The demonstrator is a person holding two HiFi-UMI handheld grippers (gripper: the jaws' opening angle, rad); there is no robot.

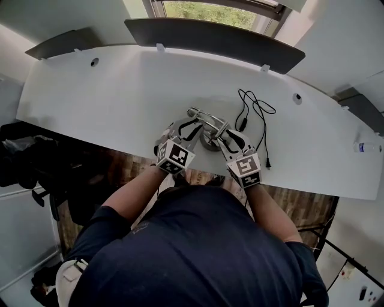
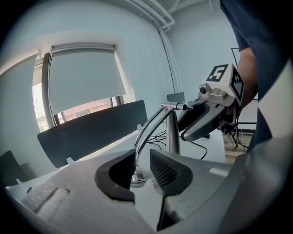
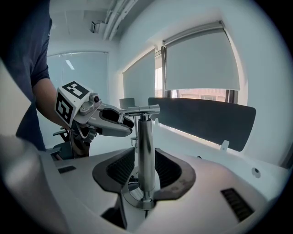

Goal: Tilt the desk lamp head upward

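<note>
A desk lamp (image 1: pixel 208 124) of bright metal is being seen near the front edge of a white curved desk (image 1: pixel 120 102), roughly at its middle, just in front of the person. The lamp is being flanked by both tools, one from each side.

The left tongs (image 2: pixel 143 167) are being held released: the ribbed pads are being kept apart, and the lamp's curved arm (image 2: pixel 149 124) is being passed between them without being pressed. Whether the arm is being brushed by one pad cannot be told.

The right tongs (image 3: pixel 139 170) are likewise being held released. The upright post (image 3: pixel 145 146) of the lamp is being straddled by them low down, close above the round base (image 3: pixel 137 199), and a gap is being left on either side of the post.

In the head view, a black cable (image 1: pixel 257 117) is being shown lying in loops on the desk, just to the right of the lamp. The far edge of the desk is being lined by a dark panel (image 1: pixel 210 39), with a window (image 1: pixel 210 11) beyond it.
</note>
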